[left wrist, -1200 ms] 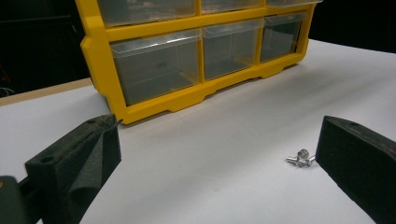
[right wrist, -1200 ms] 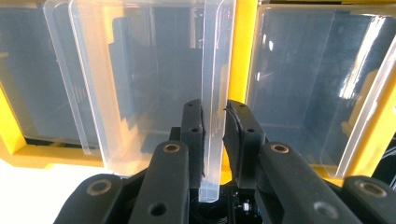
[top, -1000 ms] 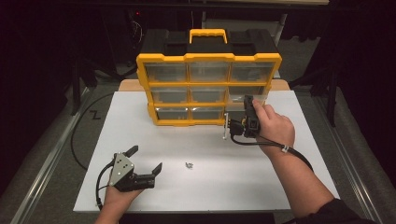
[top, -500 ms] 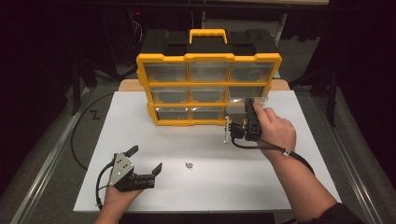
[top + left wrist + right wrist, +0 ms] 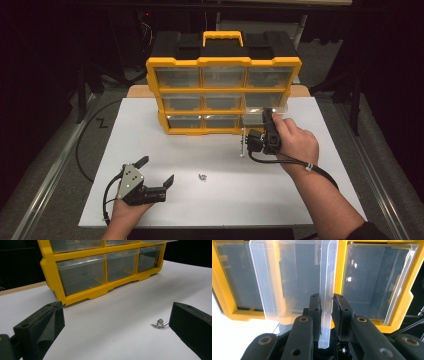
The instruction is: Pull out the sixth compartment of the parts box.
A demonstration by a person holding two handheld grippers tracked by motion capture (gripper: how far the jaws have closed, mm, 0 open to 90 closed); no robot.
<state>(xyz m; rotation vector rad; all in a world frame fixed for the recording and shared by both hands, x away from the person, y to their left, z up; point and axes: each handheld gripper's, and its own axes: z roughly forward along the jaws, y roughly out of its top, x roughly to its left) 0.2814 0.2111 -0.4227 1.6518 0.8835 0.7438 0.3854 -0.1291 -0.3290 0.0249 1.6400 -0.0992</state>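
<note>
A yellow organizer (image 5: 223, 63) with clear drawers stands at the back of the white table. The right drawer of its middle row (image 5: 266, 107) sticks partly out. My right gripper (image 5: 266, 116) is shut on that drawer's clear front lip (image 5: 326, 290), which runs between the two pads in the right gripper view. My left gripper (image 5: 156, 170) rests open near the front left edge, nothing between its jaws. A small cluster of silver screws (image 5: 202, 177) lies just to its right, also seen past the jaws as screws (image 5: 158, 323) in the left gripper view.
The bottom row of drawers (image 5: 82, 275) sits flush in the yellow frame. The white table top (image 5: 220, 155) spreads between the organizer and the front edge. A black cable (image 5: 85, 140) loops off the table's left side.
My right gripper has drawn back a little toward the person with the drawer lip in it. The left gripper and the screws have stayed put.
</note>
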